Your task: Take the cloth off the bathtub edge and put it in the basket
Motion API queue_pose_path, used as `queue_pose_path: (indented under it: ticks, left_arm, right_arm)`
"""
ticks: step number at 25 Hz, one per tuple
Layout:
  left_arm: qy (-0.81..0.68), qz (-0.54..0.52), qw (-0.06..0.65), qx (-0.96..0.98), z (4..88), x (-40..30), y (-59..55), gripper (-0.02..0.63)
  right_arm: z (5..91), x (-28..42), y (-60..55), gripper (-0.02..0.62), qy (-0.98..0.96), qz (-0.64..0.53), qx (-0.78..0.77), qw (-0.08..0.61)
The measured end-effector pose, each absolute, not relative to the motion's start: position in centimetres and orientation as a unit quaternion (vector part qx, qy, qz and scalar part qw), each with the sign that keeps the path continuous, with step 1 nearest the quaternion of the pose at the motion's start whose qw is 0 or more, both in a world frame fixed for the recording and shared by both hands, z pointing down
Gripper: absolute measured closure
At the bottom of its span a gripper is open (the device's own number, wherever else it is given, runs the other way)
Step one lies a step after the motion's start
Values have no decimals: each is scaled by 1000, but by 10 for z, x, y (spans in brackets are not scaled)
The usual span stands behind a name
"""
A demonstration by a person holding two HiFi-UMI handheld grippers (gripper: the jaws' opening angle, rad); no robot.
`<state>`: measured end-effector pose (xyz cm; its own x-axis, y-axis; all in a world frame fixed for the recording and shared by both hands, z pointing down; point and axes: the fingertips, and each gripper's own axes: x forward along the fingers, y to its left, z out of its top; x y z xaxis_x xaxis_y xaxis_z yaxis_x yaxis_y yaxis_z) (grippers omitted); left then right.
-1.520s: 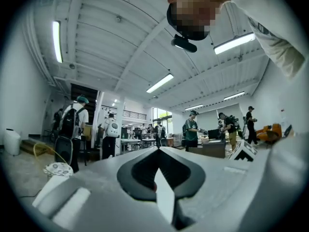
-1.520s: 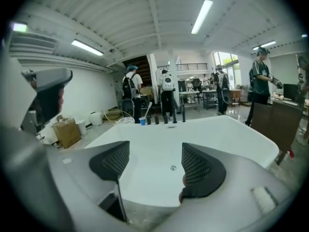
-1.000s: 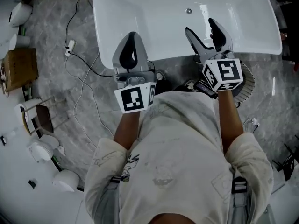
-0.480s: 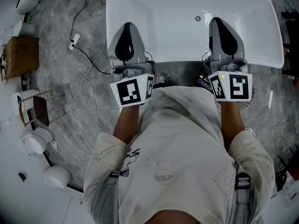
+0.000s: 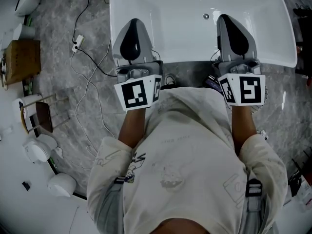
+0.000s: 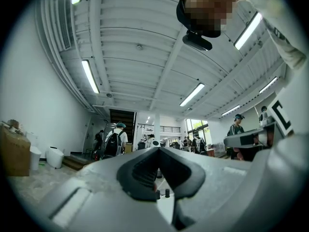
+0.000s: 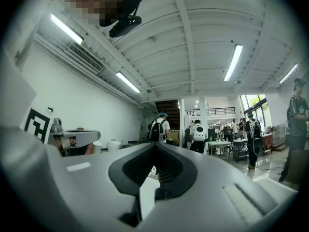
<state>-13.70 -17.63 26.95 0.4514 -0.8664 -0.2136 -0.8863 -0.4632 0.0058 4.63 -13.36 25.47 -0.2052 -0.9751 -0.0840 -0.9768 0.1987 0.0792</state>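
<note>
the jaws of the grey left gripper (image 6: 157,149) (image 5: 132,21) are pressed together on nothing. those of the grey right gripper (image 7: 155,144) (image 5: 229,17) have just been closing and meet empty too. both hang side by side above the glossy white bathtub (image 5: 190,38) — the cloth shows in no view.

Your head camera looks steeply down over your torso (image 5: 185,169), bathtub (image 5: 195,13) at 12 o'clock. Each gripper camera rides close behind its own jaws, facing roughly level and outward; both share the stairway (image 6: 121,120) and ceiling (image 6: 145,57).
</note>
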Motion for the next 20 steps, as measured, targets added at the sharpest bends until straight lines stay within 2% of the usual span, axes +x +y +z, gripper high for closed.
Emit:
queue_pose_path:
  ticks: [20]
  left_arm:
    - [510,85,51,-854,274,-133,-174,604]
  right_arm:
    - [272,67,-135,594,758,35,-652,-8]
